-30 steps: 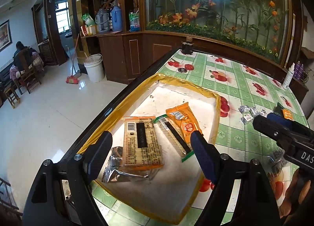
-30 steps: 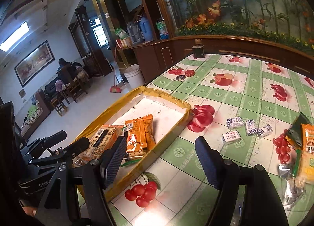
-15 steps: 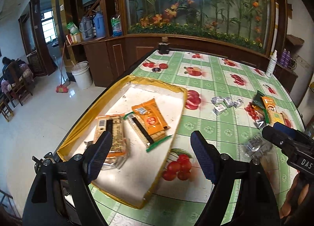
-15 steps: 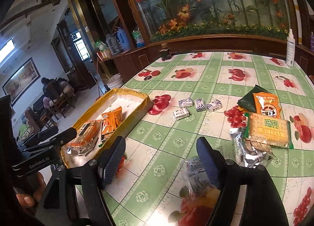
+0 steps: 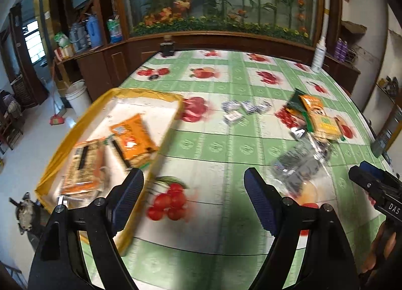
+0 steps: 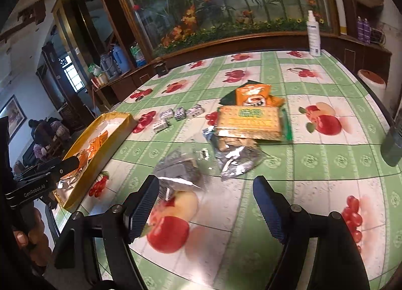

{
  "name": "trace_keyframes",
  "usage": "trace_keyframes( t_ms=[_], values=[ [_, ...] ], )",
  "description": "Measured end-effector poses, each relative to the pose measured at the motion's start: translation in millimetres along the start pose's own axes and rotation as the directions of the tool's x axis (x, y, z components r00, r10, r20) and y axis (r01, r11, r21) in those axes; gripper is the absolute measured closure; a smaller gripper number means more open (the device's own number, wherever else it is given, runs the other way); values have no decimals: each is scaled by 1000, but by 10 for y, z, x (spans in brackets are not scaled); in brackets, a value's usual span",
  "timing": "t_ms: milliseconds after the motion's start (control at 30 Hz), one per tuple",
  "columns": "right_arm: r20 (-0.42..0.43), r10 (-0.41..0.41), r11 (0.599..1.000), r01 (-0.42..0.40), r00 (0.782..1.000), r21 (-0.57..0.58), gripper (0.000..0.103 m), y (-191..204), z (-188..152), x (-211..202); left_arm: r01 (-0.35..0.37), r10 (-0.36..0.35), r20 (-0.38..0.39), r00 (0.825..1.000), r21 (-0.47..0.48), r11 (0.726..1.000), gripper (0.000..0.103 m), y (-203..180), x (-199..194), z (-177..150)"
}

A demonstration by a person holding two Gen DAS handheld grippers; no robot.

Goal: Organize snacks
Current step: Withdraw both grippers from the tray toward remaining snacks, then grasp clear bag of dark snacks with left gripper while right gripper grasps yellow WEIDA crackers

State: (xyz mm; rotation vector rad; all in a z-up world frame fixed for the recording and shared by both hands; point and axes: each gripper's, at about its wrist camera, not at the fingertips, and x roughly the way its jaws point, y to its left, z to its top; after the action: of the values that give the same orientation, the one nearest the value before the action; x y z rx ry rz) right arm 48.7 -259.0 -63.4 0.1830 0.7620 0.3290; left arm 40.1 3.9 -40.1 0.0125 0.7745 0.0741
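A yellow-rimmed tray (image 5: 140, 93) (image 6: 118, 116) lies at the table's left edge and holds an orange snack packet (image 5: 133, 136), a tan cracker pack (image 5: 85, 164) and a silver wrapper. My left gripper (image 5: 193, 199) hovers open over the tablecloth just right of the tray, nothing between its fingers. Loose snacks lie to the right: a cracker pack (image 6: 248, 124) (image 5: 324, 124), an orange packet (image 6: 253, 93), silver wrappers (image 6: 238, 159) and a clear bag (image 6: 181, 169) (image 5: 299, 166). My right gripper (image 6: 206, 202) hangs near the clear bag with jaws opening and nothing between them.
Several small black-and-white candies (image 5: 241, 111) (image 6: 176, 116) lie mid-table. A white spray bottle (image 6: 314, 36) and a dark jar (image 5: 167, 47) stand at the far edge. A dark object (image 6: 392, 141) sits at the right edge. The floor drops away left of the tray.
Both grippers have swung right, away from the tray. The left one now hangs over the cloth beside the tray; the right one has come up to the loose snack pile.
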Motion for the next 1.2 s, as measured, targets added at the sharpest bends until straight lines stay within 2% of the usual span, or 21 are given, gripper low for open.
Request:
trace_keyframes(
  t_ms=[100,233,433,600,733,867,933,1100,1200],
  values=[
    [2,-50,998,50,999,23,23,-220,-63,-114,66,-65,-21,998,47,997,21,-252,60,-16],
    [2,-101,993,101,995,56,23,-512,-152,-274,177,-172,-39,984,159,971,21,-618,134,-18],
    [-17,-157,982,158,987,103,22,-872,-281,-430,266,-250,-96,964,236,935,21,-885,296,34],
    [-37,-193,971,196,980,139,21,-1101,-330,-488,380,-345,-165,924,286,880,21,-1011,415,35],
    [-76,-228,964,236,971,119,19,-1155,-310,-460,375,-336,-172,926,317,871,21,-1062,486,71],
    [-101,-217,968,228,971,105,19,-1157,-330,-438,415,-367,-198,909,334,846,21,-1045,527,97],
    [-105,-216,969,227,971,102,19,-1145,-327,-421,405,-357,-192,914,362,840,21,-1081,533,98],
    [-111,-178,977,188,978,96,19,-1062,-250,-296,399,-343,-208,916,386,832,21,-1131,655,123],
    [-104,-140,985,149,985,82,19,-959,-117,-156,412,-347,-228,910,387,825,21,-1172,739,134]
  ],
)
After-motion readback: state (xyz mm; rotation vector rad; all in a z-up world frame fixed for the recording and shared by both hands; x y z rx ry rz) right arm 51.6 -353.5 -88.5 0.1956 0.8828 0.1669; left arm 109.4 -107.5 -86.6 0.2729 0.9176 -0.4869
